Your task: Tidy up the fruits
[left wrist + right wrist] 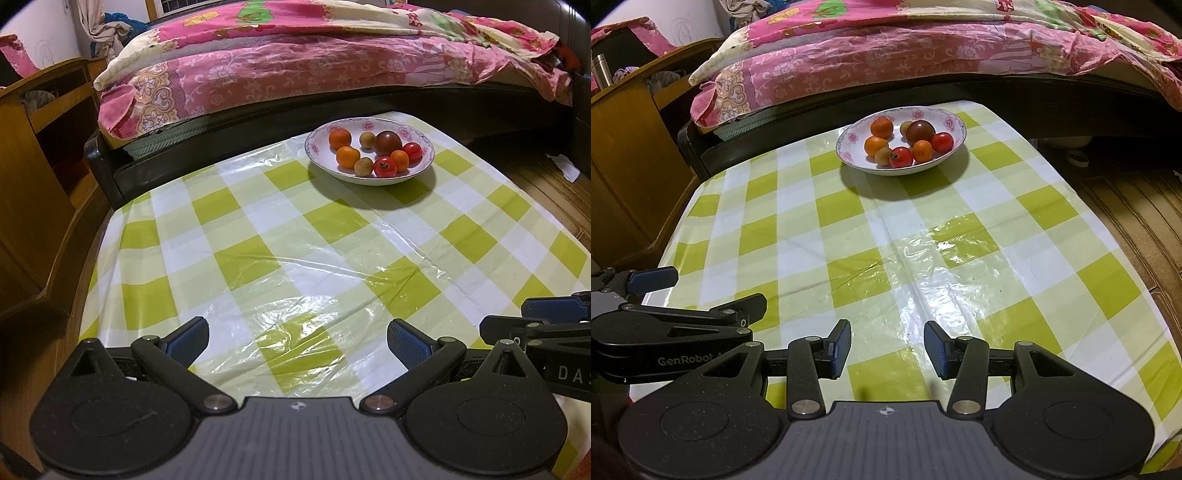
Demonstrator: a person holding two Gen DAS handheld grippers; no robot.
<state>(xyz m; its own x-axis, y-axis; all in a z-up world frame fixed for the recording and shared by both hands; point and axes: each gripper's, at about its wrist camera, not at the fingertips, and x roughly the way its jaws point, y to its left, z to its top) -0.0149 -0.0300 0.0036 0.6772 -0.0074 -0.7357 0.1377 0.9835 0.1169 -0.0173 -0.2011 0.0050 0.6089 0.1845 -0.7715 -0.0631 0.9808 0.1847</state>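
A white bowl with pink flowers on its rim (pixel 317 142) (pixel 849 138) stands at the far end of the table. It holds small oranges (pixel 340 137) (pixel 881 127), red tomatoes (pixel 385 167) (pixel 901 157), one dark tomato (pixel 388 143) (pixel 920 131) and small brownish fruits (pixel 363 166) (pixel 882 155). My left gripper (pixel 297 341) hovers open over the near part of the table, nothing between its fingers. My right gripper (pixel 887 349) is also open and empty, its fingers closer together. Each gripper shows at the edge of the other's view.
The table wears a shiny green-and-white checked cloth (pixel 258 229) (pixel 923 229). A bed with pink floral bedding (pixel 295 66) (pixel 886 55) runs behind the table. A wooden cabinet (pixel 40 147) stands at the left. Wooden floor (pixel 1137 206) lies to the right.
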